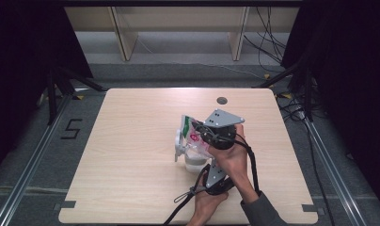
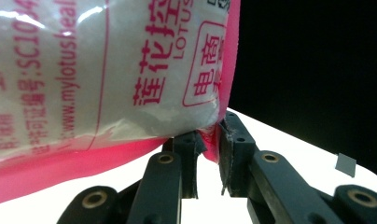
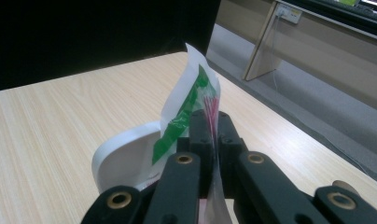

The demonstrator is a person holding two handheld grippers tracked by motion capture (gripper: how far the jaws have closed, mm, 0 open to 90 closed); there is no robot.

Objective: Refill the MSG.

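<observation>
Two hands are working close together at the middle of the wooden surface (image 1: 131, 141), each one carrying a tool. The right tool (image 3: 213, 140) is gripping the top edge of a plastic bag (image 1: 193, 134), its jaws pressed tight together on the thin film (the edge carries a green strip and red print). The left tool (image 2: 210, 154) is sitting lower, nearer the person, and its jaws are pinching the pink sealed corner of the same bag (image 2: 107, 84); a sliver of pink film is showing between the two jaws, and they are standing only slightly apart on it.

The bag is being held up off the surface, hanging between the two tools and tilted. It is clear, with red lettering, and holds a whitish powder or grain.

Directly below the bag, a clear cup (image 1: 195, 162) is standing on the surface. A white scoop-shaped piece (image 1: 179, 147) is lying just beside the cup, on its left as seen from above; whether the two are touching cannot be told.

A black cable (image 1: 181, 207) is trailing from the left tool toward the near edge.
</observation>
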